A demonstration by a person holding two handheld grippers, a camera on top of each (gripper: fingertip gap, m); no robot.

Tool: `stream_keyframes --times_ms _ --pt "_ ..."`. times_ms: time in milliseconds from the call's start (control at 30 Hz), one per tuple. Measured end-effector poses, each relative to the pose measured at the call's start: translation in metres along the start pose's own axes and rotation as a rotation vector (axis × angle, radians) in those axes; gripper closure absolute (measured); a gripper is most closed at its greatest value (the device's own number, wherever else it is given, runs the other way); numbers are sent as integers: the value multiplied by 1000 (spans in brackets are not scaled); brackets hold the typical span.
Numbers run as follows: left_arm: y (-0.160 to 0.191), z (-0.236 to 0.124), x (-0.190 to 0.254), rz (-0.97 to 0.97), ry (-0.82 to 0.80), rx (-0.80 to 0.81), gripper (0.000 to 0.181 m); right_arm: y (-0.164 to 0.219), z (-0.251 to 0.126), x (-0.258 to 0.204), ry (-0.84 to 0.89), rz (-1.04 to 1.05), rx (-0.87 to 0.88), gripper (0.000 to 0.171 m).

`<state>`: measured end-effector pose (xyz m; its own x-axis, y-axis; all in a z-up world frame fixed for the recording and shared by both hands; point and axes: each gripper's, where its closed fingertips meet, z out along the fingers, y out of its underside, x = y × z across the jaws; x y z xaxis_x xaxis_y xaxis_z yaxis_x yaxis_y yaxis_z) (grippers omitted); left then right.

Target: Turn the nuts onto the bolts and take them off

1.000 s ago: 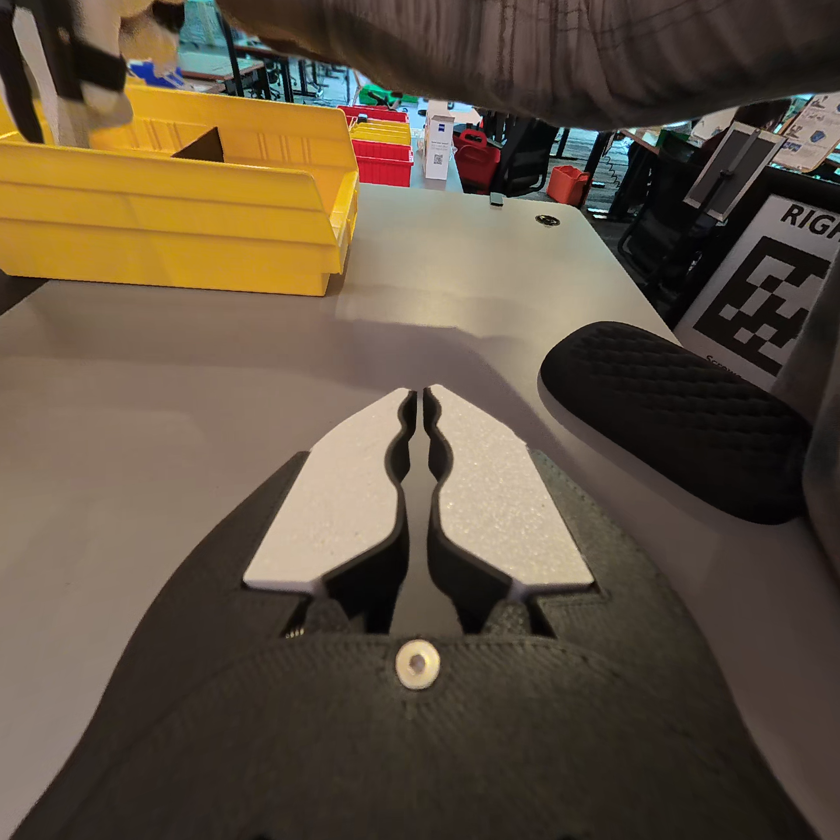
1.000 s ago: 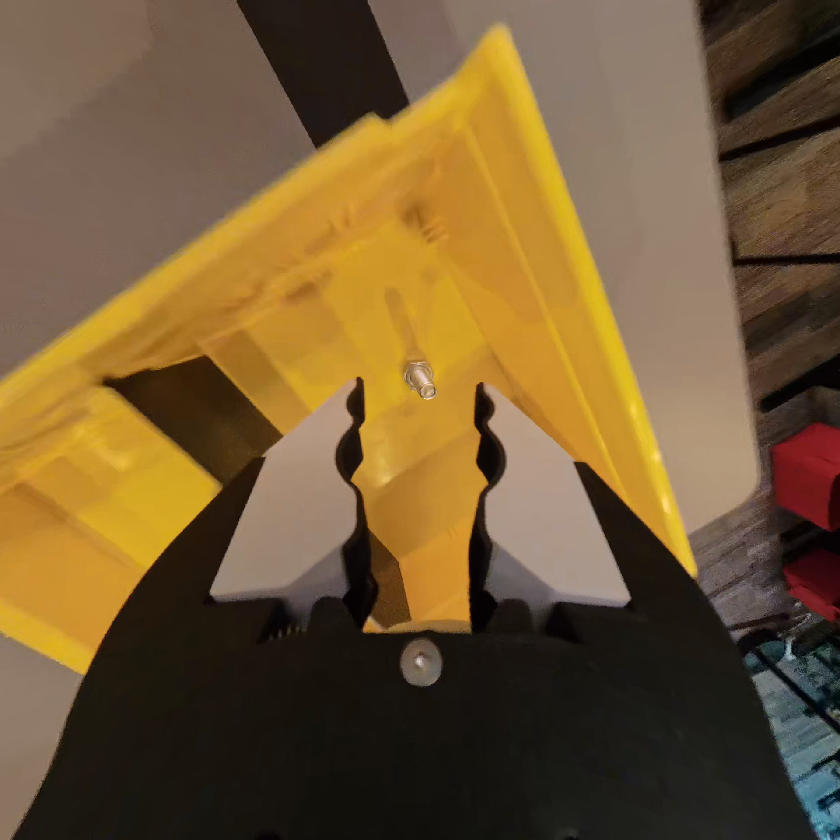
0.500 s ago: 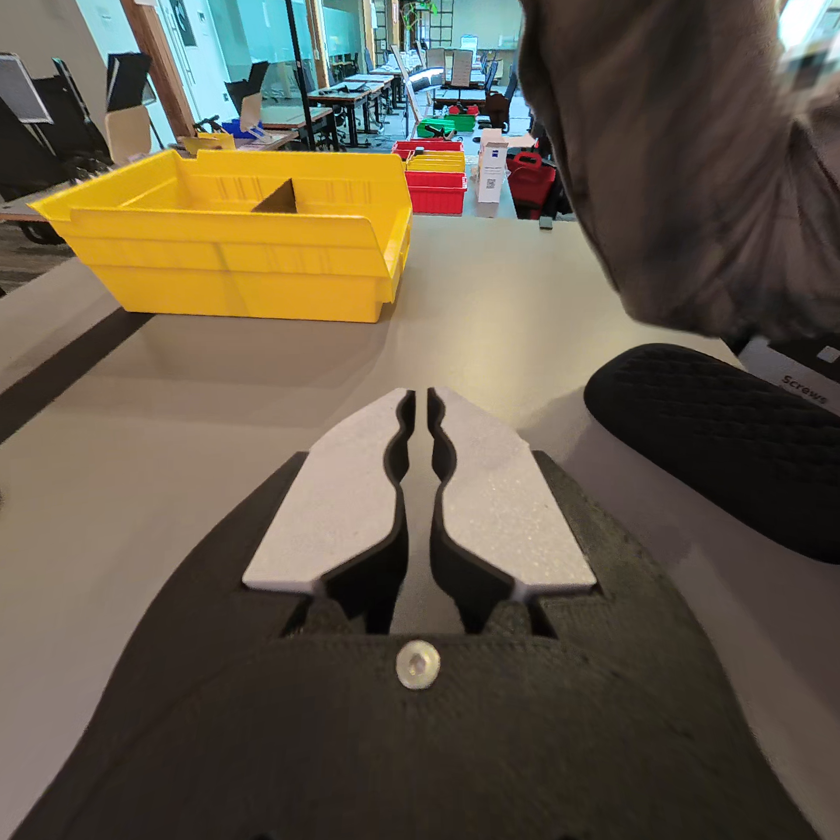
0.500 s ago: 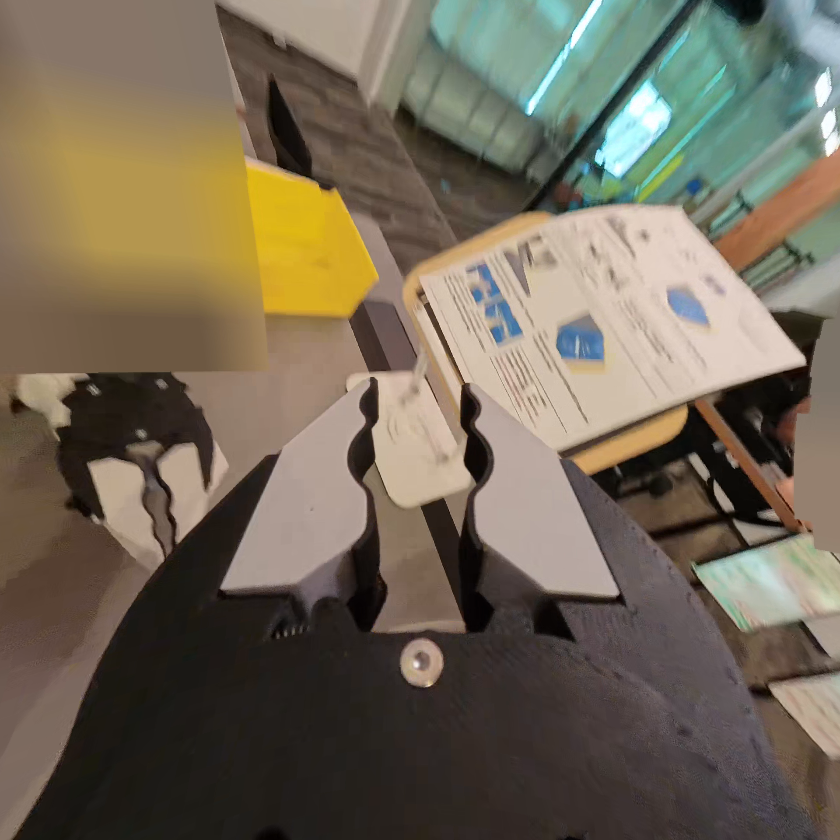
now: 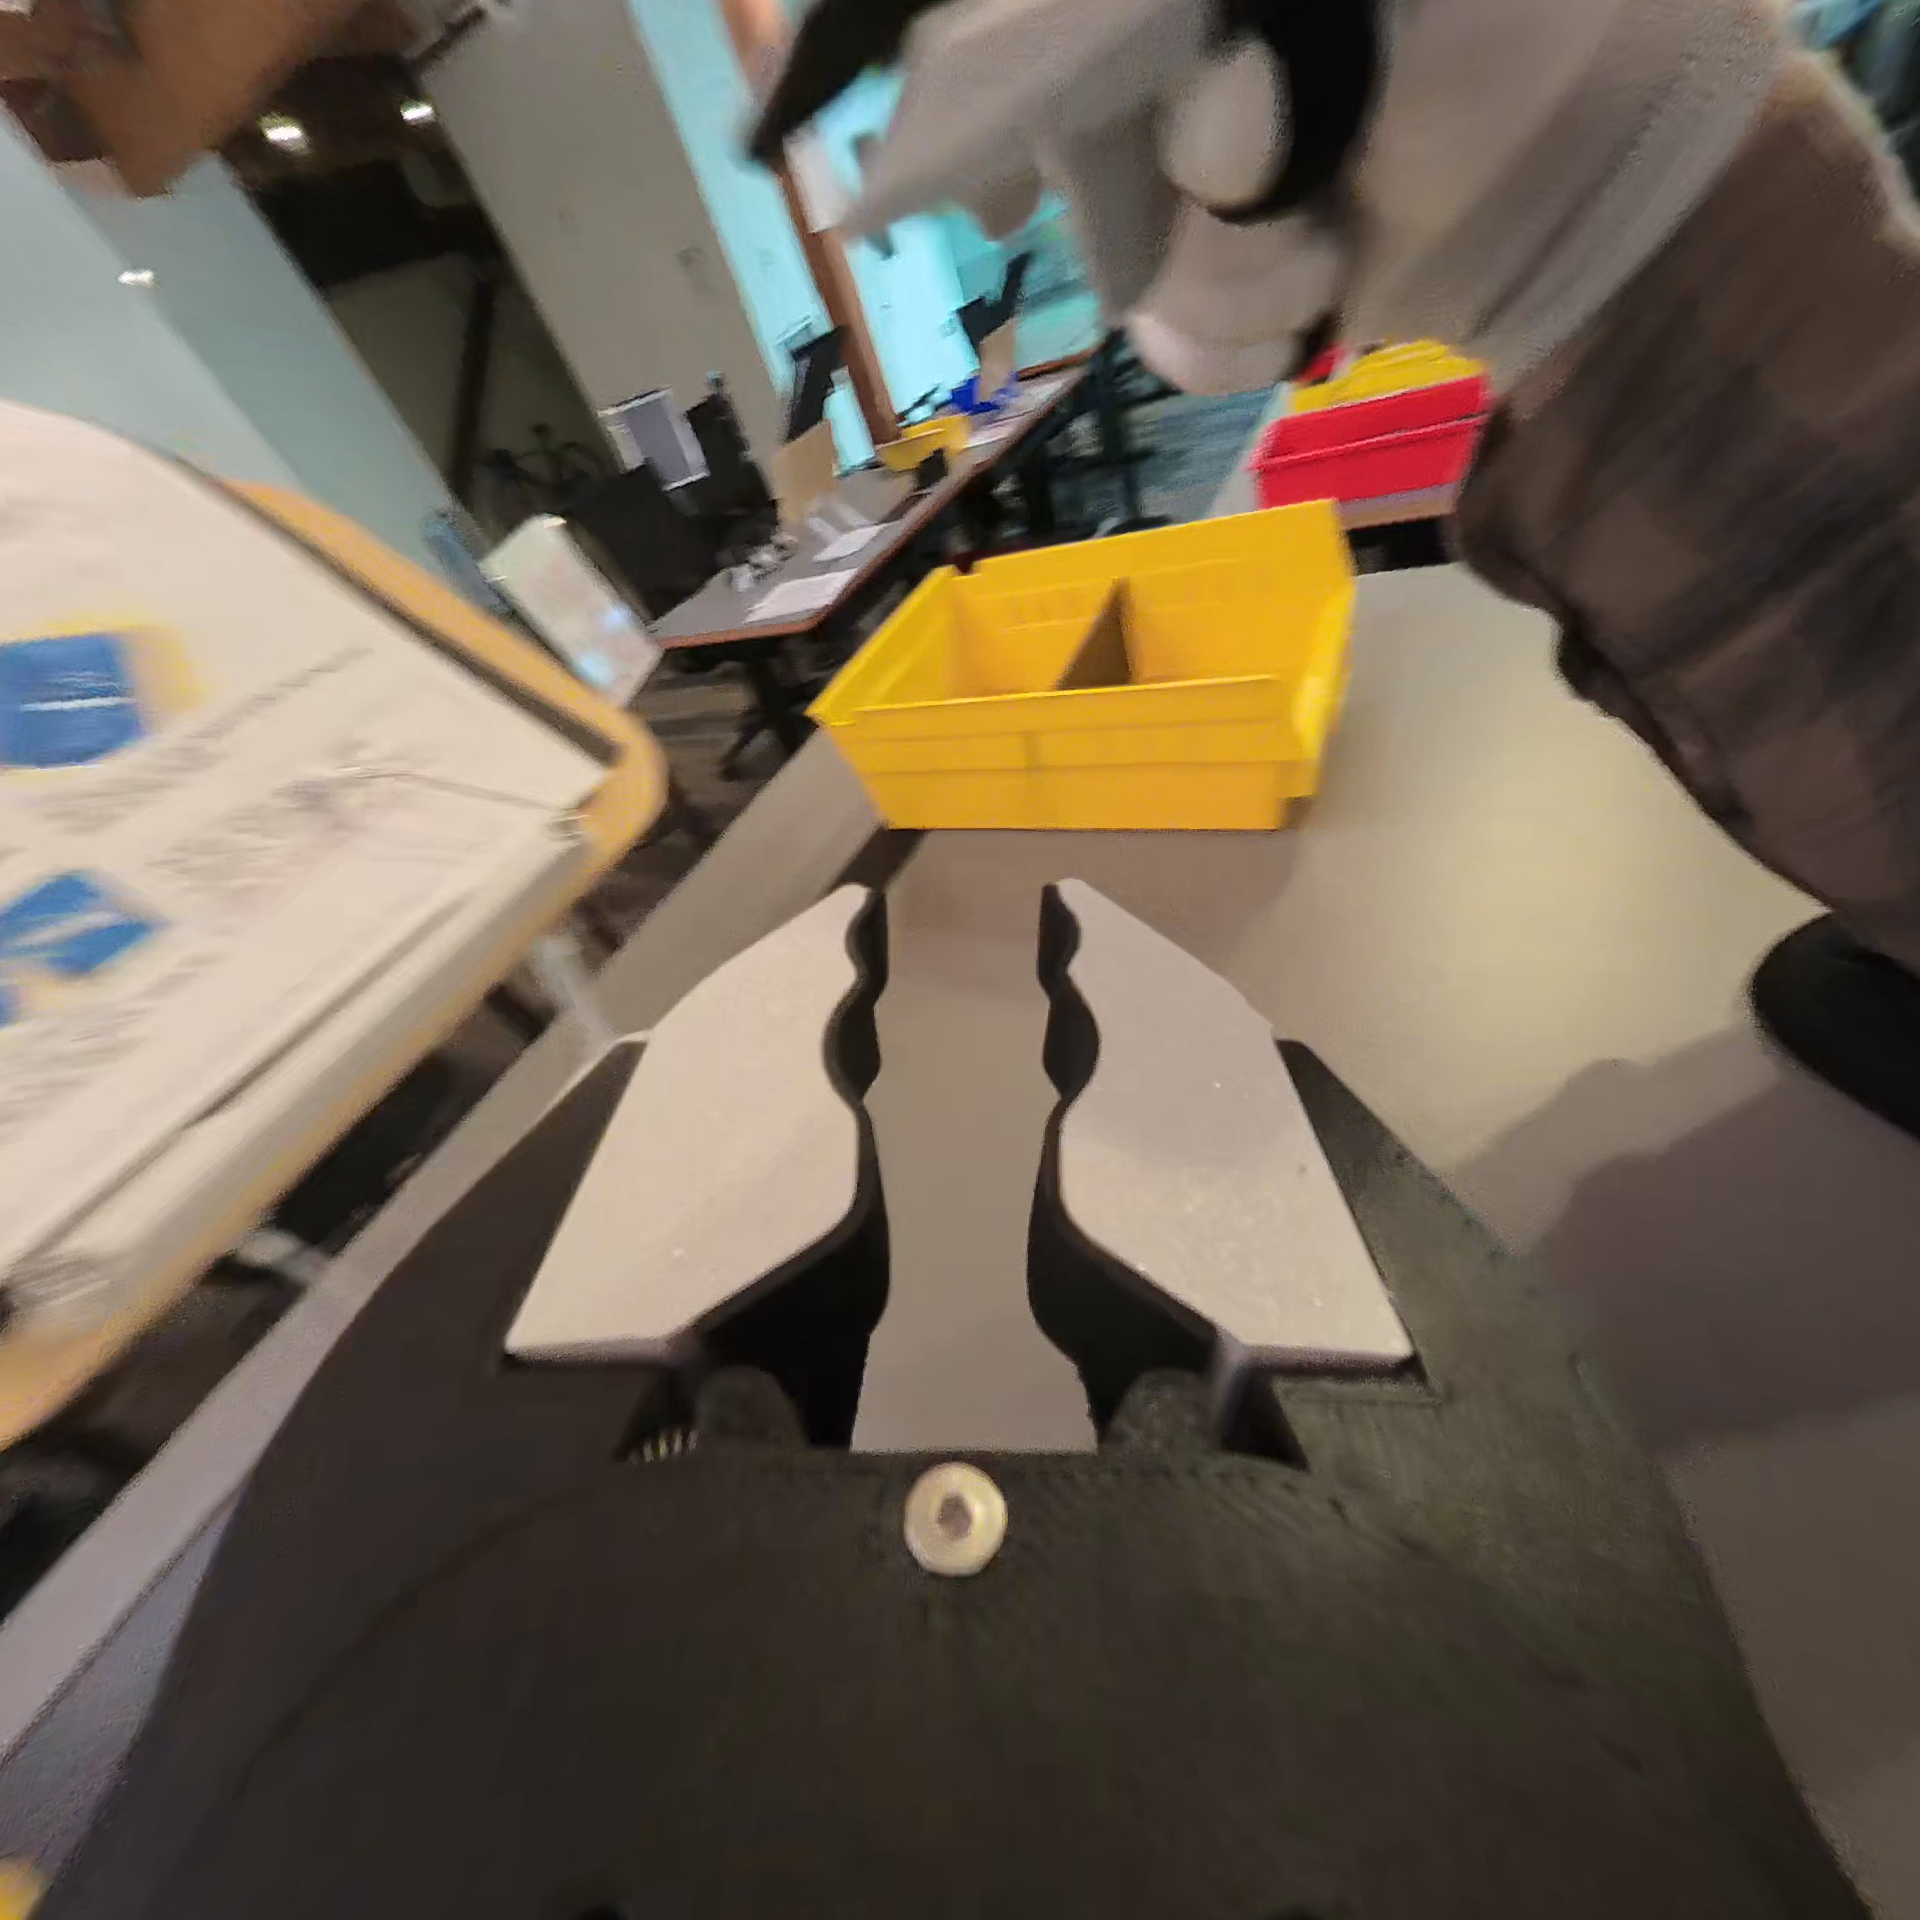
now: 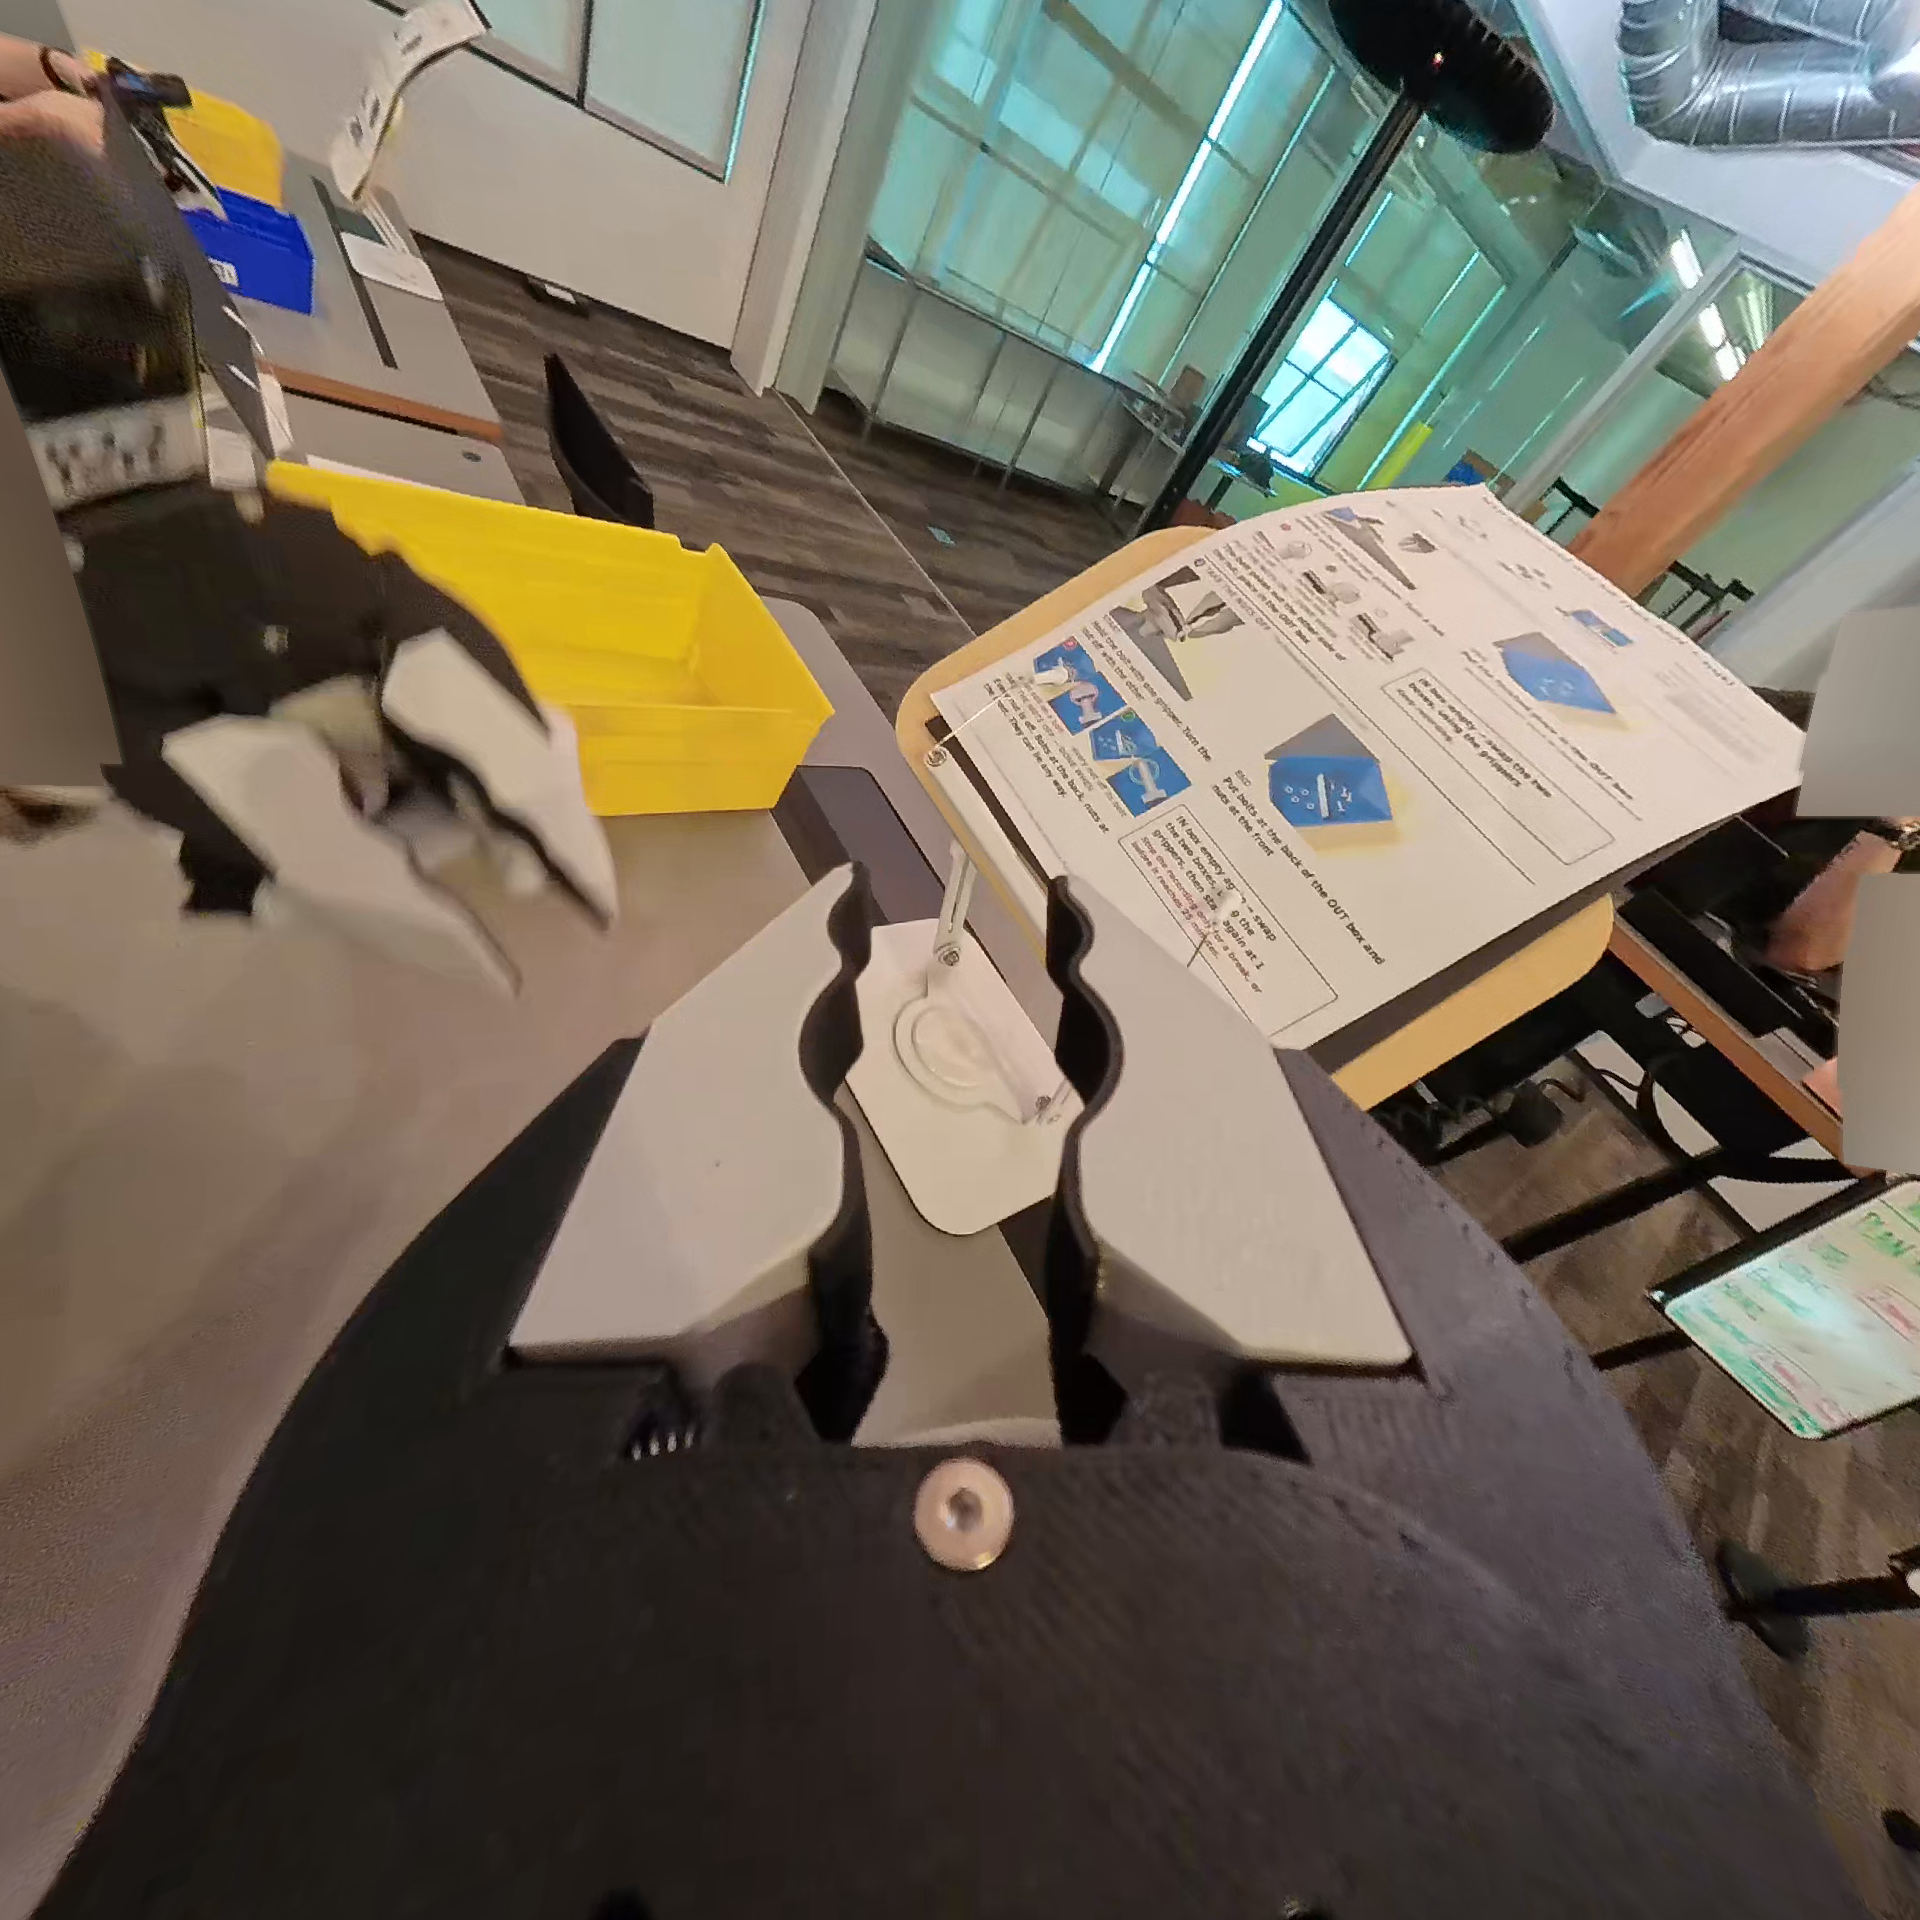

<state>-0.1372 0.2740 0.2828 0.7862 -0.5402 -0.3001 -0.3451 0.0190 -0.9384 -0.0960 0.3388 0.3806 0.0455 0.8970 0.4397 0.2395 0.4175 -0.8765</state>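
Left tongs (image 5: pixel 961 914) parted since 0.5 s ago.

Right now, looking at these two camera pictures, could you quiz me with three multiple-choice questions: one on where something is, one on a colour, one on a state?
1. Where does the yellow bin stand?
A. on the grey table
B. on the floor
C. on a chair

2. What colour is the bin behind it, at the far right of the left wrist view?
A. green
B. red
C. white

3. How do the right gripper's jaws stand?
A. shut on a bolt
B. shut on nothing
C. apart and empty

Answers: 1 A, its base rests on the grey table. 2 B, the red bin shows beyond it. 3 C, a clear gap shows the table and a white stand base between them.
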Motion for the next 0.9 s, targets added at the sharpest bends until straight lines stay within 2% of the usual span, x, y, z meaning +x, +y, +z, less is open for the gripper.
stream_keyframes --times_ms 100,167,267,333,400,533,633,900 --pt "-4 -52 -63 80 -249 -123 154 -3 -1 -3 -27 7 27 139" --pt "18 -93 -109 129 -433 -316 154 1 0 -2 -31 9 21 139" --pt "78 -148 -156 50 -556 -636 155 10 3 2 -25 14 -11 139" --pt "128 -179 -176 -48 -565 -841 155 20 6 4 -14 2 -54 139" --pt "171 -201 -186 -165 -551 -963 153 29 9 6 -15 8 -84 139" --pt "231 -214 -183 -376 -455 -1071 148 41 16 7 -37 40 -100 139" --pt "265 -225 -185 -427 -440 -1198 147 48 20 6 -51 46 -120 139" --pt "309 -222 -183 -576 -378 -1276 147 56 28 6 -62 51 -141 138"
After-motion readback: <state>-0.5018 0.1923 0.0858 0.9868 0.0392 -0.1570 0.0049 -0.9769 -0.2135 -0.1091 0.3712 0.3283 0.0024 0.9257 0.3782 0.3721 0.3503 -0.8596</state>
